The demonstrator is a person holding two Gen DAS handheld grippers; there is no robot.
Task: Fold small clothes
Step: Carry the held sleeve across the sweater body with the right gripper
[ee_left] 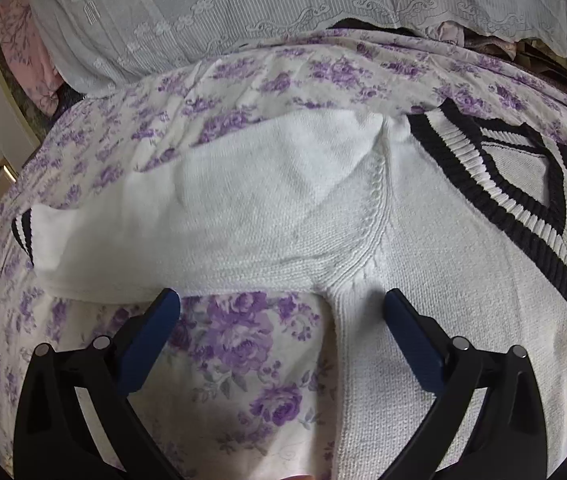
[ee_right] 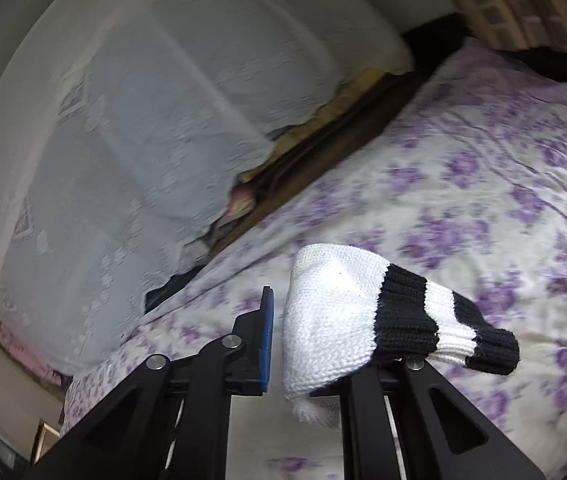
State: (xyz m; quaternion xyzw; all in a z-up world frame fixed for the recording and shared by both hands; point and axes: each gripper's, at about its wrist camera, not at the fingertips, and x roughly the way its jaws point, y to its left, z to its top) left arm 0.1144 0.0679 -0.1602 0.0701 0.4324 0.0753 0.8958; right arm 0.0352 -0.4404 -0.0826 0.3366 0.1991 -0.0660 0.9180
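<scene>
Right tool (ee_right: 315, 336) on sleeve (ee_right: 367, 304), open bedspread (ee_right: 483, 184).

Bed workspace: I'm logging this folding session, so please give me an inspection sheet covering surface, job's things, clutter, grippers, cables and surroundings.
Surface: floral bedspread, purple roses on white, lightly creased.
Job's things: white knit sweater lying flat, black-striped V-neck; one sleeve spread out sideways, the other sleeve, with a striped cuff, held above the bedspread.
Clutter: nothing seen.
Grippers: left gripper open, over the sweater's underarm edge; right gripper shut on the raised sleeve, which hides one finger.
Cables: nothing seen.
Surroundings: white lace cover draped behind the bed; pink floral fabric beside it.
</scene>
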